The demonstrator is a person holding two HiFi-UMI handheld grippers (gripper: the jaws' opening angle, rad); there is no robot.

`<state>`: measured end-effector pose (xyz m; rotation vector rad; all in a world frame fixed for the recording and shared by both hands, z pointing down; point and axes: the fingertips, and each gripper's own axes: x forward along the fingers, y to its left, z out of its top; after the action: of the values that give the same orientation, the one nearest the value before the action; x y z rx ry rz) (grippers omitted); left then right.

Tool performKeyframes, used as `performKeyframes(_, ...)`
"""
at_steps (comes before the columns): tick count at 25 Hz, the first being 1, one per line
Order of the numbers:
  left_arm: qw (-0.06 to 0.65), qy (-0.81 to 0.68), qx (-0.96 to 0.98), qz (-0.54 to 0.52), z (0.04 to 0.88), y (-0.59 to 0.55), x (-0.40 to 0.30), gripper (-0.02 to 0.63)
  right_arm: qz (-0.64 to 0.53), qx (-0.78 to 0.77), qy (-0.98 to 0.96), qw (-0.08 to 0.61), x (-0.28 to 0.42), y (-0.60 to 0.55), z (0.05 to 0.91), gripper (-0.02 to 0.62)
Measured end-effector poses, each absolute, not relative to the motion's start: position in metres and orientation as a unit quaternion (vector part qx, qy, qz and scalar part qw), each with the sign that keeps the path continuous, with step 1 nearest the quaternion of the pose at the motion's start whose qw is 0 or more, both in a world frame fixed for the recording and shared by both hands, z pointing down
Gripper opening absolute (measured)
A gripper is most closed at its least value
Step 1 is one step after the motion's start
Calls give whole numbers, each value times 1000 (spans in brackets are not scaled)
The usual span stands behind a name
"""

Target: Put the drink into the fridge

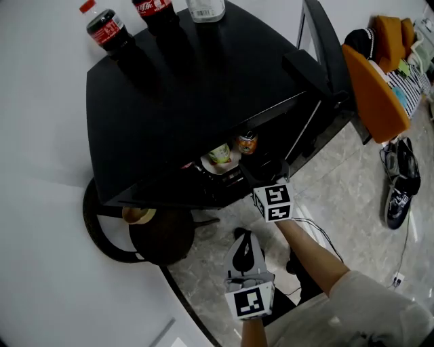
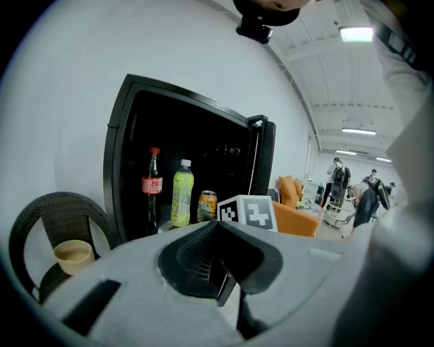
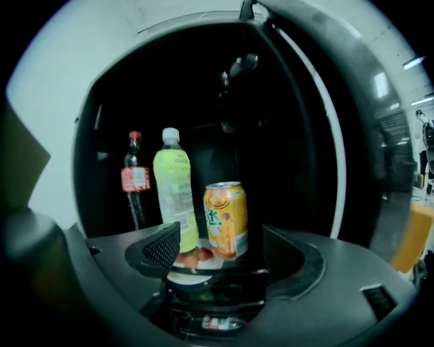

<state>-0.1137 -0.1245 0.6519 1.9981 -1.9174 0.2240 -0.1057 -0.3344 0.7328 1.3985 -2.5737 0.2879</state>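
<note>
An orange drink can (image 3: 226, 219) stands upright on a shelf inside the open black fridge (image 1: 169, 101), next to a green bottle (image 3: 176, 196) and a cola bottle (image 3: 135, 179). My right gripper (image 3: 230, 254) is at the fridge opening, open, its jaws wide on either side of the can and apart from it. From above, the can (image 1: 247, 143) shows just beyond the right gripper (image 1: 261, 168). My left gripper (image 1: 245, 237) hangs back over the floor, shut on nothing. In the left gripper view its pads (image 2: 220, 271) meet, and the can (image 2: 207, 205) is far ahead.
The fridge door (image 1: 325, 47) stands open to the right. Two cola bottles (image 1: 105, 27) and a clear bottle (image 1: 205, 8) stand on the fridge top. A dark wicker chair (image 2: 47, 217) with a cup (image 2: 73, 254) is on the left. An orange chair (image 1: 373, 81) and shoes (image 1: 400, 183) are at the right.
</note>
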Motion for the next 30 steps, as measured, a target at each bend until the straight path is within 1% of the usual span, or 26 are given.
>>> performKeyframes(5, 170, -714, 676, 64, 589, -101, -119, 9, 134, 455, -874, 108, -67, -268, 684, 348)
performKeyframes(8, 172, -721, 669, 48, 543, -92, -106, 9, 167, 433, -881, 91, -57, -223, 632, 348)
performKeyframes(11, 174, -712, 680, 23, 502, -87, -89, 9, 175, 430, -882, 77, -47, -188, 582, 348)
performKeyframes(15, 149, -664, 732, 26, 462, -84, -88, 9, 199, 440, -875, 46, -33, -159, 539, 348)
performKeyframes(18, 139, -655, 741, 58, 449, -63, -110, 9, 211, 423, -881, 31, -30, -127, 515, 348)
performKeyframes(22, 119, -633, 758, 102, 442, -24, -137, 9, 225, 458, -860, 13, -30, -78, 508, 348)
performKeyframes(25, 105, -623, 767, 113, 438, 2, -150, 9, 219, 461, -860, 25, -45, -46, 509, 348)
performKeyframes(30, 102, -610, 779, 102, 432, 57, -159, 9, 209, 447, -869, 37, -69, 6, 500, 348)
